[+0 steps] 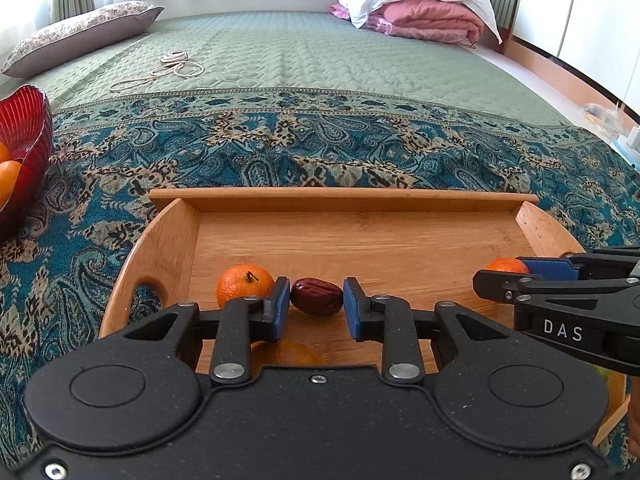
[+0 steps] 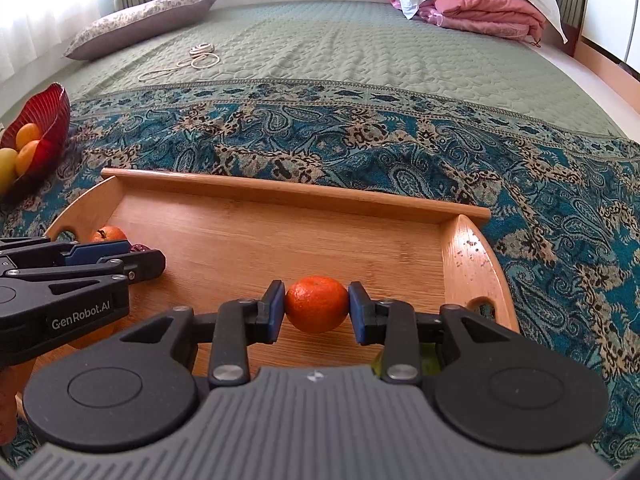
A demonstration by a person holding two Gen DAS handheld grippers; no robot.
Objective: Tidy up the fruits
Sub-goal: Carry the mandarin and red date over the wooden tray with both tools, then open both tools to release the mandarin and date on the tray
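A wooden tray (image 1: 360, 196) (image 2: 280, 190) lies on the patterned bedspread. In the left wrist view my left gripper (image 1: 316, 305) is shut on a dark red date (image 1: 316, 296), its blue pads pressing both ends. A tangerine (image 1: 245, 283) sits just left of it on the tray, and another orange fruit (image 1: 288, 354) shows partly under the fingers. In the right wrist view my right gripper (image 2: 316, 309) is shut on a tangerine (image 2: 316, 304) near the tray's right end. The right gripper also appears at the right (image 1: 504, 280) of the left wrist view, the left one at the left (image 2: 144, 258) of the right wrist view.
A red glass bowl (image 1: 32, 120) (image 2: 56, 112) holding several fruits stands left of the tray. A coiled cord (image 1: 176, 66) and a pillow (image 1: 80, 36) lie farther up the bed, folded pink bedding (image 1: 432, 20) at the back right. A green fruit (image 2: 428, 364) peeks from under the right gripper.
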